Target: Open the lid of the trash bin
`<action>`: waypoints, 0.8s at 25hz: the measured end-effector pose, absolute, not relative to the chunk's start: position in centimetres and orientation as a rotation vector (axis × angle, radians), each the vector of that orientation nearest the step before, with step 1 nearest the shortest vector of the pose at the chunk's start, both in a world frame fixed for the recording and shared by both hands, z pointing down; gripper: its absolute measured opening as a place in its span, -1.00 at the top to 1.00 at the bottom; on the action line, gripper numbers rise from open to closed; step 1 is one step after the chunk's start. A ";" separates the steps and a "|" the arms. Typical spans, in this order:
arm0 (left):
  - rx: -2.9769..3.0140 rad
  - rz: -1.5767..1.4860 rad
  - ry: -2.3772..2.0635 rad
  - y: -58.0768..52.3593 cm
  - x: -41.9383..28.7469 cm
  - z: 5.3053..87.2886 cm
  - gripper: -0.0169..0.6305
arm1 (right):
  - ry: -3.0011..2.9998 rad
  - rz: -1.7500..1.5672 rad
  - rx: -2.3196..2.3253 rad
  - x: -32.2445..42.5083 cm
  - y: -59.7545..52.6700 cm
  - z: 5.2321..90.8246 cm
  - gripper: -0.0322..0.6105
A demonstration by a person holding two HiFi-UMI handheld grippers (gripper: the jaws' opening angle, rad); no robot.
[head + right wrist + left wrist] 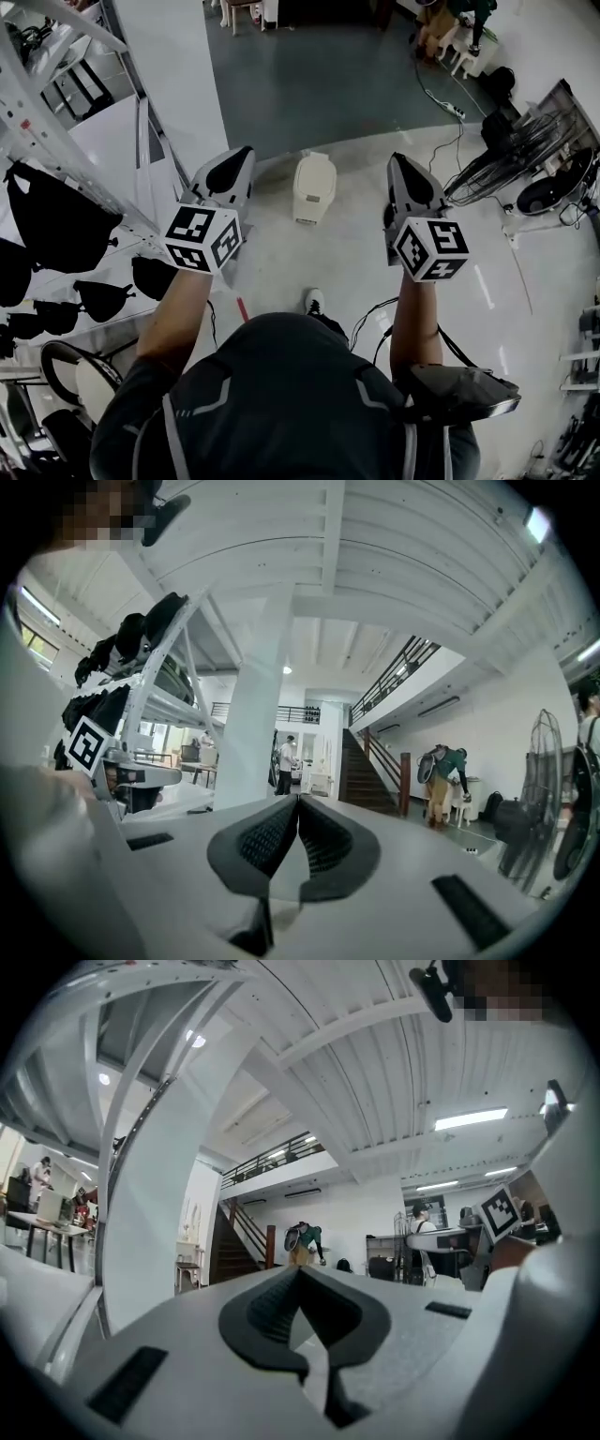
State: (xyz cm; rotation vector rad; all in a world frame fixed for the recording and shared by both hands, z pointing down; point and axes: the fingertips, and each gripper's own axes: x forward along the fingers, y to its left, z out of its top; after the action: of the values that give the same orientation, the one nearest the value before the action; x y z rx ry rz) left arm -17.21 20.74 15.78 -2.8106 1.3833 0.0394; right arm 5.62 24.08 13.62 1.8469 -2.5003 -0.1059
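A small cream trash bin [314,188] with its lid down stands on the pale floor ahead of me, between my two grippers in the head view. My left gripper [246,150] is held level to the bin's left, well above the floor, jaws shut and empty [299,1269]. To the bin's right, my right gripper [397,158] is also level, shut and empty [298,799]. Neither touches the bin. Both gripper views look out across the hall and do not show the bin.
A white shelf rack [56,141] with dark bags stands at the left. Fans [525,173] and a cable with a power strip [455,111] lie at the right. A white pillar [258,724], stairs [370,775] and people [448,785] are far ahead.
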 end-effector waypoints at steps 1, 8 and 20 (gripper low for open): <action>-2.803 0.042 1.400 19.8 -16.8 15.8 0.92 | -2.509 -0.107 1.834 6.2 22.9 13.6 0.81; -2.789 0.016 1.491 14.1 -12.5 16.6 0.92 | -2.573 -0.096 1.735 10.1 15.5 14.0 0.81; -2.759 -0.043 1.594 6.8 -5.2 17.0 0.92 | -2.653 -0.054 1.641 17.2 7.4 14.9 0.81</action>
State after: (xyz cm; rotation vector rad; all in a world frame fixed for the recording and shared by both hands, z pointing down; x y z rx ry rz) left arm -5.22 6.84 16.98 -2.7594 1.5945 -0.0428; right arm 17.21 7.38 14.87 1.6409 -2.6527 -0.0539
